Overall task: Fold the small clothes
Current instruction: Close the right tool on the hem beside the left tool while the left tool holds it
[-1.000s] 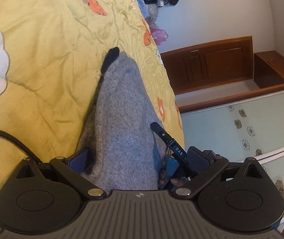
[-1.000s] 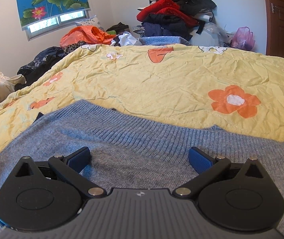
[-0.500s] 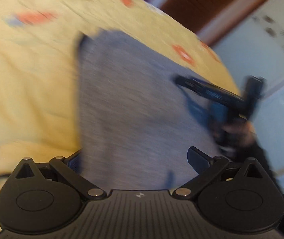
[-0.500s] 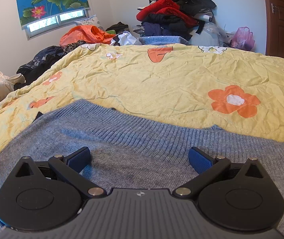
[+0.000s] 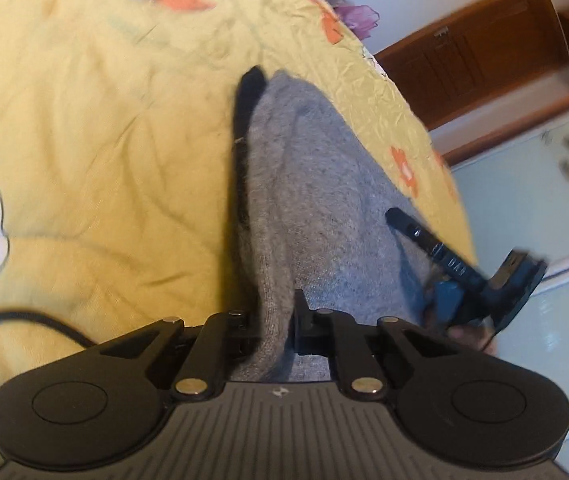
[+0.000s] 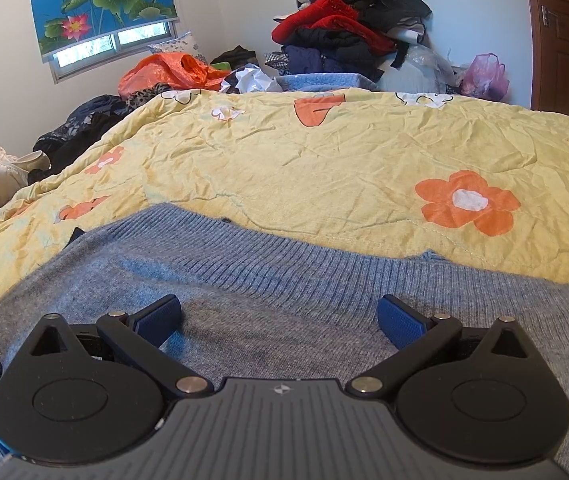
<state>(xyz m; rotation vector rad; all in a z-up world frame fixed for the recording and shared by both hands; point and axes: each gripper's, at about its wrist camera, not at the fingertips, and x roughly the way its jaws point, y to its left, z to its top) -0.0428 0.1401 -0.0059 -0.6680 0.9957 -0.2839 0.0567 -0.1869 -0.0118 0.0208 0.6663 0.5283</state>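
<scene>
We see the grey knit sweater [image 6: 284, 300] lying on the yellow flowered quilt [image 6: 324, 168] of the bed. Left gripper [image 5: 276, 320]: jaws together, clamped on a raised fold of the sweater's edge; the left wrist view is blurred. A dark lining [image 5: 244, 120] shows along that fold. Right gripper [image 6: 280, 316]: jaws wide apart, low over the sweater body, its blue pads [image 6: 398, 322] just above the knit, near the ribbed hem [image 6: 304, 256]. In the left wrist view the right gripper [image 5: 464, 280] sits at the sweater's far side. Piled clothes [image 6: 348, 28] sit beyond the bed, against the wall.
</scene>
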